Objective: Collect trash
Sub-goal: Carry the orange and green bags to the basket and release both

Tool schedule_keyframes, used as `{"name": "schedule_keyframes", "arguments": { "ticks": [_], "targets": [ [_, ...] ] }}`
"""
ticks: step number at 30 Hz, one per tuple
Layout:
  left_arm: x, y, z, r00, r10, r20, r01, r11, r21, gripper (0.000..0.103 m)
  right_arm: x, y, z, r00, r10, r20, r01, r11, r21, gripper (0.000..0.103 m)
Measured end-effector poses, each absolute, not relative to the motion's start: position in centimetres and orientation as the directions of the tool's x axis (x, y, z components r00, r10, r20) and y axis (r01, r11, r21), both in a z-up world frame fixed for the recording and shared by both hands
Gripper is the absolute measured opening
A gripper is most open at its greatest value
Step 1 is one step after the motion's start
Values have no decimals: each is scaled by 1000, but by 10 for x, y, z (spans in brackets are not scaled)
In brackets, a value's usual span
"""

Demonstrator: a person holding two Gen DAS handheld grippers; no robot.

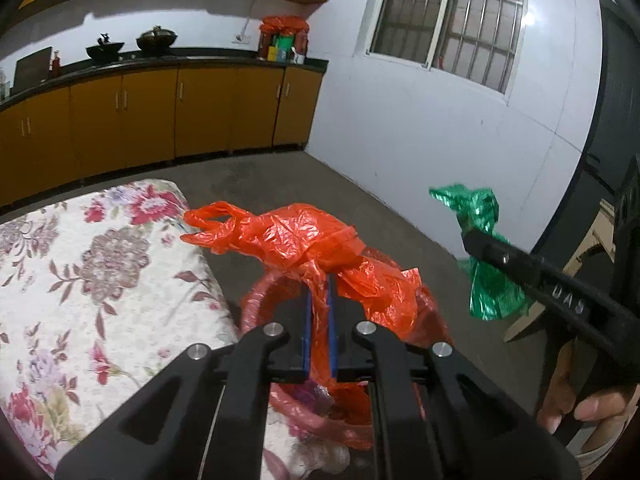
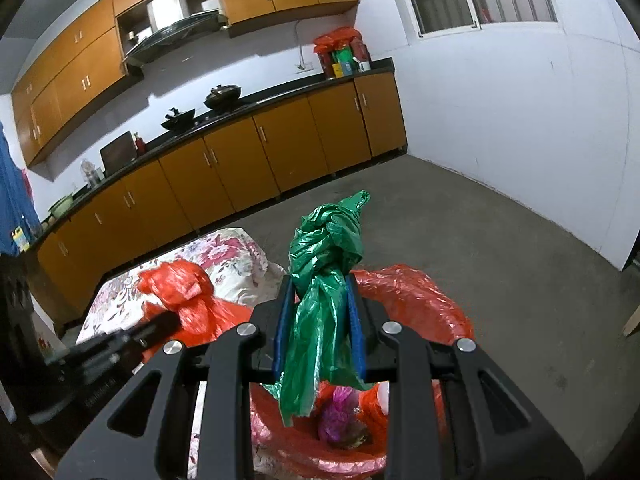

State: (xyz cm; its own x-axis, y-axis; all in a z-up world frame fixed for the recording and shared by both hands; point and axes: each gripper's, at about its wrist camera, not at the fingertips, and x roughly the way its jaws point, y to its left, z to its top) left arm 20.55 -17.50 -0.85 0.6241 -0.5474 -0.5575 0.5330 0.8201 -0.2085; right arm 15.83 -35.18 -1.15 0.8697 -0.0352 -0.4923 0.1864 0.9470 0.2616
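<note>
My left gripper (image 1: 319, 280) is shut on a crumpled red plastic bag (image 1: 288, 236) that sticks out past its blue pads. My right gripper (image 2: 320, 280) is shut on a knotted green plastic bag (image 2: 328, 248), also seen at the right of the left wrist view, green bag (image 1: 480, 216). Both bags hang over a bin lined with a red bag (image 2: 420, 300), whose rim (image 1: 256, 300) shows under the left fingers. Inside the bin lie a purple wrapper (image 2: 336, 416) and other scraps. In the right wrist view the left gripper's red bag (image 2: 180, 288) shows at the left.
A table with a floral cloth (image 1: 80, 280) lies at the left, next to the bin. Orange cabinets under a dark counter (image 2: 280, 148) run along the far wall, with pots on top. Grey concrete floor (image 2: 500, 240) spreads to the right. A person's hand (image 1: 576, 404) holds the right gripper.
</note>
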Motion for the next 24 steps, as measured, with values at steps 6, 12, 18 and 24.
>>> {"name": "schedule_keyframes", "arguments": {
  "ticks": [6, 12, 18, 24],
  "targets": [
    [216, -195, -37, 582, -538, -610, 535, 818, -211, 25, 169, -373, -19, 860, -35, -509, 213, 931, 297, 39],
    [221, -188, -46, 581, -517, -629, 509, 833, -215, 38, 157, -375, -20, 860, -62, -506, 230, 933, 277, 59],
    [200, -160, -22, 695, -456, -555, 458, 877, -146, 69, 123, -362, -8, 887, -193, -419, 294, 936, 192, 95],
    [154, -121, 13, 837, -338, -431, 363, 931, -25, 95, 78, -334, 8, 901, -329, -284, 369, 924, 100, 99]
  ]
}}
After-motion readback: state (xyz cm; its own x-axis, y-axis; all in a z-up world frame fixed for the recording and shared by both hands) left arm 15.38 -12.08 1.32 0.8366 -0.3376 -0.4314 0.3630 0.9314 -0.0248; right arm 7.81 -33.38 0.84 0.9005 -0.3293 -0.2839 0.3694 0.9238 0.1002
